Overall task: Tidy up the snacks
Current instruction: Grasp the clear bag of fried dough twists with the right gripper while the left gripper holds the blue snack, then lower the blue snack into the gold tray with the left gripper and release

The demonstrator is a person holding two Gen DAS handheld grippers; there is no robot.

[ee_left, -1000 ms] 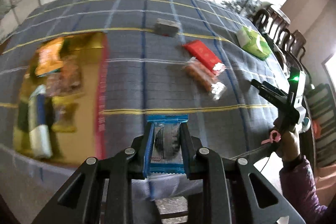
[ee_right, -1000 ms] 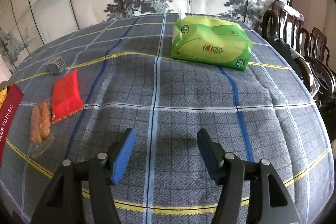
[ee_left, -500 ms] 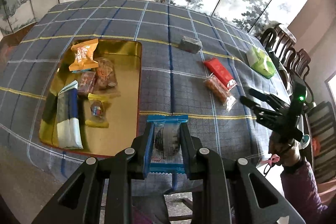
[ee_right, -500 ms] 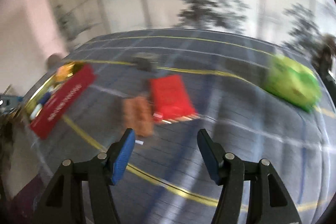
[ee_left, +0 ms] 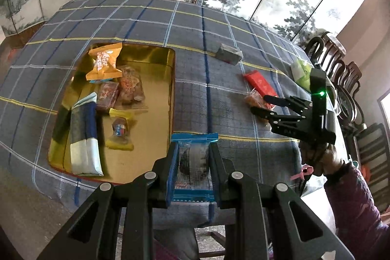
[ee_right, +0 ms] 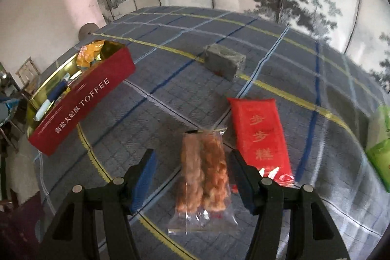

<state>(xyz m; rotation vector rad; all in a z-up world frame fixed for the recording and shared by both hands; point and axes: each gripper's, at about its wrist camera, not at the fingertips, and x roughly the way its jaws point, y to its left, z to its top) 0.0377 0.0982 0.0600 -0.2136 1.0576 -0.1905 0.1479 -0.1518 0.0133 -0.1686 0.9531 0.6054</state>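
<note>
My left gripper (ee_left: 192, 169) is shut on a blue-edged clear snack packet (ee_left: 192, 162), held above the table's near edge, just right of the gold tin (ee_left: 156, 94). Several wrapped snacks lie in the tin. My right gripper (ee_right: 192, 177) stands open above a clear bag of brown fried twists (ee_right: 203, 177), its blue pads either side of the bag and apart from it. A red packet (ee_right: 260, 135) lies right beside the twists. The left wrist view also shows the right gripper (ee_left: 264, 105) over those two snacks, held by a hand with a purple sleeve.
A grey wrapped block (ee_right: 224, 61) sits farther back on the checked cloth (ee_right: 170, 79). A green tissue pack (ee_right: 380, 150) lies at the right. The tin's red side wall (ee_right: 80, 101) reads TOFFEE. Dark wooden chairs (ee_left: 341, 79) stand past the table's right side.
My right gripper swung left from facing the green tissue pack to hang over the bag of twists. My left gripper drifted with its packet, bringing the whole tin into view.
</note>
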